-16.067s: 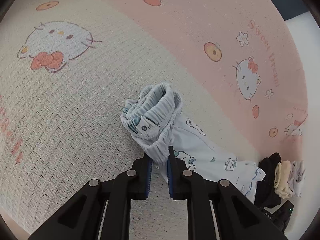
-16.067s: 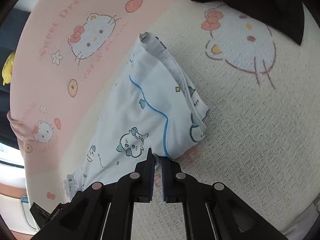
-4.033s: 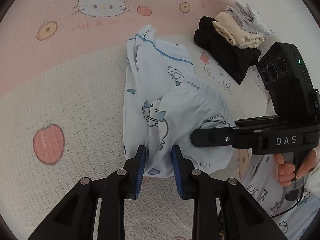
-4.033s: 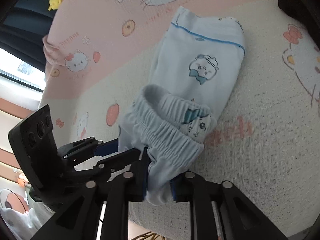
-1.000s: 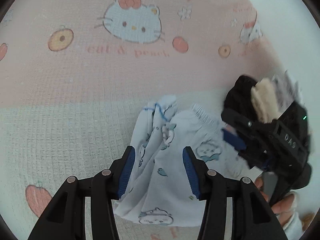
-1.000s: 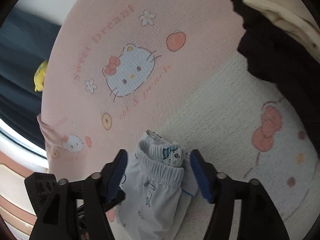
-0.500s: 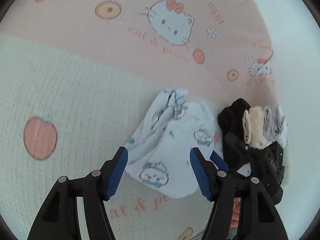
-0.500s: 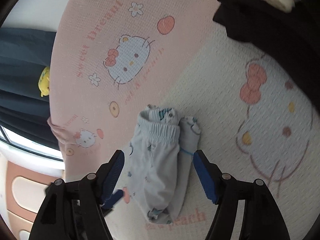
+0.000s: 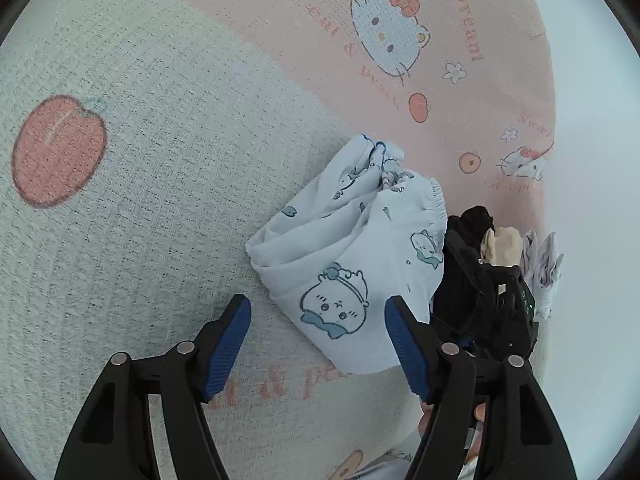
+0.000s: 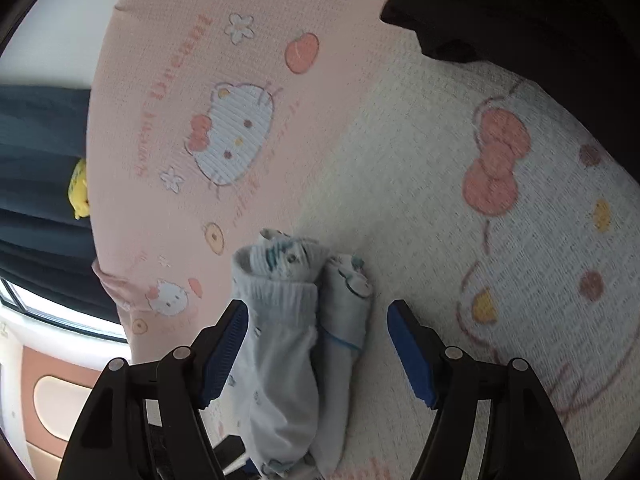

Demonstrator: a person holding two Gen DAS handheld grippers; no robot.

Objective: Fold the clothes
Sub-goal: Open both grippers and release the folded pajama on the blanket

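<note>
2 tongs in view, both spread wide with nothing pinched. Left tongs [image 9: 318, 338]: blue pads apart and opening; the lower edge of the folded pale-blue pajama shorts [image 9: 352, 248] shows between the pads but neither pad presses on it. Right tongs [image 10: 316, 342]: pads wide apart, with the same shorts [image 10: 296, 340] lying between them, untouched as far as can be seen.

The shorts lie folded into a compact bundle on the blanket [image 9: 140, 180], on its cream waffle part near the pink band, elastic waistband toward the far end. Cartoon animal print on them; any small text is too small to read.

Hidden or unclear: in the left view the right tongs' black body [image 9: 492, 312] covers part of the clothes stack [image 9: 500, 240], of which a black, a beige and a pale patterned piece show. Fingers [image 9: 478, 412] on its handle are mostly blocked. In the right view a black garment [image 10: 520, 8] is cut off at the top edge, and the shorts' near end is lost behind the tongs. A yellow object [image 10: 78, 188] at the left edge is too small to identify.

Writing on the blanket: "Dream" readable, "cat & peach" partly, and a fragment "& pe" behind the left tongs.
</note>
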